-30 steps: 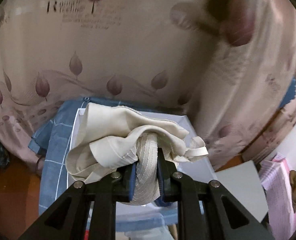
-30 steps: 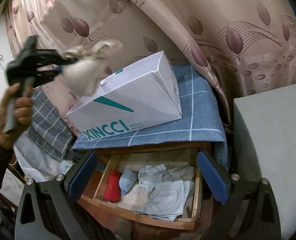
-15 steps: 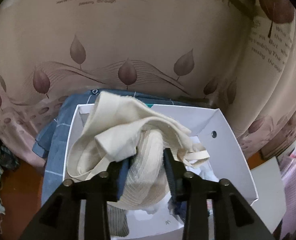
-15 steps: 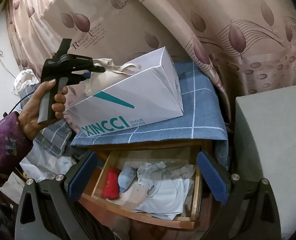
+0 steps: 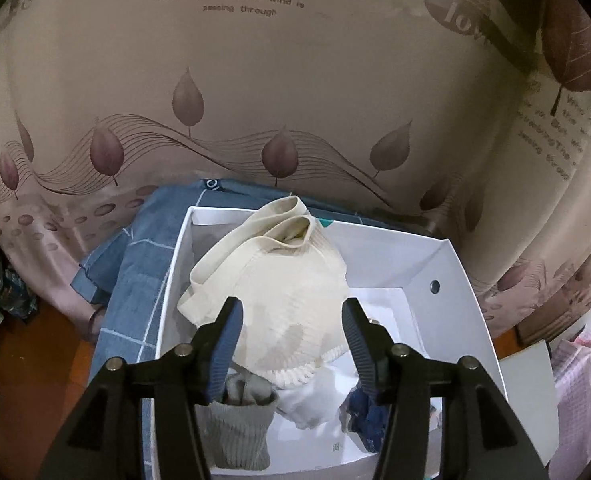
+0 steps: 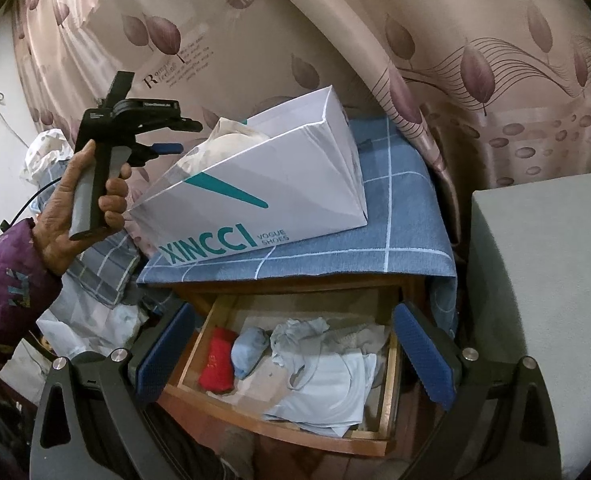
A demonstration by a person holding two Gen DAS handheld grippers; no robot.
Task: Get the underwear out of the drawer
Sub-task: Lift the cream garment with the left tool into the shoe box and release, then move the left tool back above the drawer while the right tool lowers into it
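Your left gripper hangs over the white box, jaws opening, pads clear of the cream underwear lying inside. Your right gripper hovers wide and empty above the open drawer of clothes.

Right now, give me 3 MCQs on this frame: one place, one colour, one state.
1. Where is the cream garment?
A. in the white box
B. in the drawer
C. on the floor
2. Colour of the rolled item at the drawer's left end?
A. green
B. red
C. black
3. The left gripper is:
A. clamped on the garment
B. clear of the garment
C. out of view

A: it lies in the box, above the rim.
B: the roll is bright red.
B: the jaws are opening, gaps both sides.
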